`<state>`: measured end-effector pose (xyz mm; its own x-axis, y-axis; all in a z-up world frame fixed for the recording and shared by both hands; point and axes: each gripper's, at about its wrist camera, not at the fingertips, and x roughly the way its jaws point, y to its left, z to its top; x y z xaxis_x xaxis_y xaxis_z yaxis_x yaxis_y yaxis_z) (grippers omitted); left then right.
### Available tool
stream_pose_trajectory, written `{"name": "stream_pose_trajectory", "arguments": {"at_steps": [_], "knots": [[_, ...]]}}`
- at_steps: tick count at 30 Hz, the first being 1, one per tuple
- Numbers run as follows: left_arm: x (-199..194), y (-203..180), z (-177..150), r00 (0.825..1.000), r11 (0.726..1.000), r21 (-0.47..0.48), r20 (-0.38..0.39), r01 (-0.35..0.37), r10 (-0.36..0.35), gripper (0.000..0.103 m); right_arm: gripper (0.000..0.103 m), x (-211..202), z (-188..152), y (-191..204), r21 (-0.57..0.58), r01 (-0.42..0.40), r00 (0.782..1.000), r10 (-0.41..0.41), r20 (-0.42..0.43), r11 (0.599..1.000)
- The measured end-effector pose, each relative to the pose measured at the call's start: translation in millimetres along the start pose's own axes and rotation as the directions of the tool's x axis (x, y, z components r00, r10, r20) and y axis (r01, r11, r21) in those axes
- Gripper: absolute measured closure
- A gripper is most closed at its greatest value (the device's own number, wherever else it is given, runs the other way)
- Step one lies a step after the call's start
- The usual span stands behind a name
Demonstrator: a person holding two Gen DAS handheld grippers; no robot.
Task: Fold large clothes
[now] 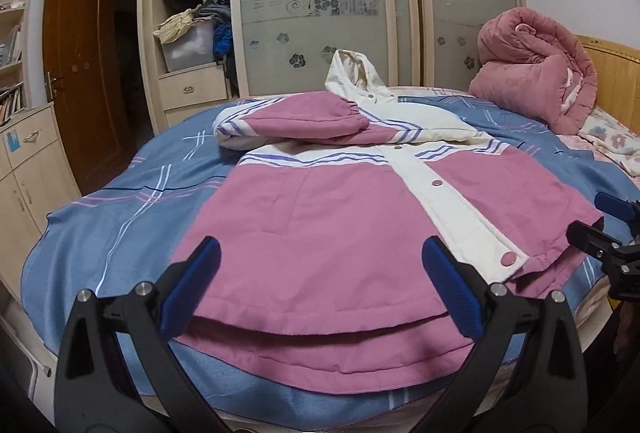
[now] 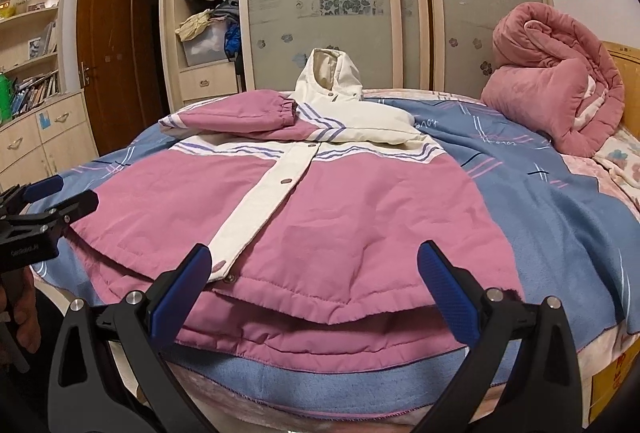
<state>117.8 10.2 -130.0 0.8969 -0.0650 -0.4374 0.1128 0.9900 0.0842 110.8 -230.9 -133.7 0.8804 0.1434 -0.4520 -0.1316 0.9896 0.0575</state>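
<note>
both the left gripper (image 1: 320, 285) and right gripper (image 2: 316, 281) are held wide open, nothing gripped, at the bed's (image 1: 120, 217) near edge; the jacket (image 1: 320, 217) hem should probably be pinched at both corners evenly.

dim warm light, heavy fisheye distortion

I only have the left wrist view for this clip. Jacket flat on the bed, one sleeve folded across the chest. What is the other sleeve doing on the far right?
Observer: In the right wrist view no second sleeve sticks out; the jacket's right edge lies straight against the blue bedspread.
Operator: Is the right gripper holding the hem?
Observer: No. The right gripper is open, fingers either side of the hem's right half, nothing clamped.
Operator: Anything under the bedspread at the bed's corner?
Observer: A yellow box shows at the lower right.
</note>
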Motion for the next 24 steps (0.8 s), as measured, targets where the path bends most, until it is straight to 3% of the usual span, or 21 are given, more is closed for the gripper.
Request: {"name": "stream_pose_trajectory", "arguments": {"at_steps": [24], "knots": [[-0.3, -2.1, 0.5, 0.999, 0.999, -0.011, -0.01, 0.031, -0.031, 0.002, 0.001, 8.1, -1.3, 2.9, 0.015, -0.013, 1.0, 0.013, -0.018, 1.0]]}}
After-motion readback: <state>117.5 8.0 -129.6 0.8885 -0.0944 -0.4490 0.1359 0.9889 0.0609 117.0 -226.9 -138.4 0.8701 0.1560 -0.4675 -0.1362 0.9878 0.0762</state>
